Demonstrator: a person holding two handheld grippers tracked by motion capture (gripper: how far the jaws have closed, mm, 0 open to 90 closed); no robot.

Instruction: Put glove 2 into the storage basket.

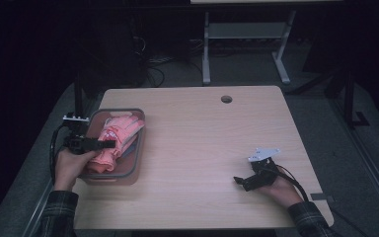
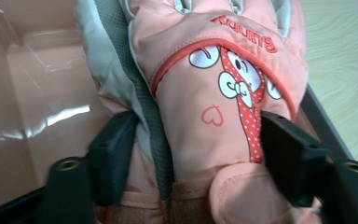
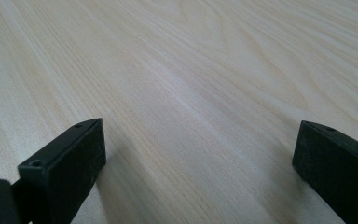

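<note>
A pair of pink winter gloves [image 1: 116, 136] lies in a pink bin with a grey rim [image 1: 139, 148] at the table's left. My left gripper [image 1: 109, 144] reaches into the bin from its left. In the left gripper view the top glove [image 2: 214, 93], with a cartoon patch and a small heart, sits between the two black jaws, which press its cuff from both sides; left gripper [image 2: 198, 135]. A second glove with a grey palm [image 2: 116, 74] lies under it. My right gripper [image 1: 239, 181] rests open on bare wood at the front right, nothing between its jaws; right gripper [image 3: 200, 130].
The wooden table [image 1: 202, 138] has a round cable hole [image 1: 226, 99] near its far edge. The bin's glossy pink wall [image 2: 37, 93] rises left of the gloves. Beyond the table stand a white desk frame [image 1: 244, 44] and cables on the floor.
</note>
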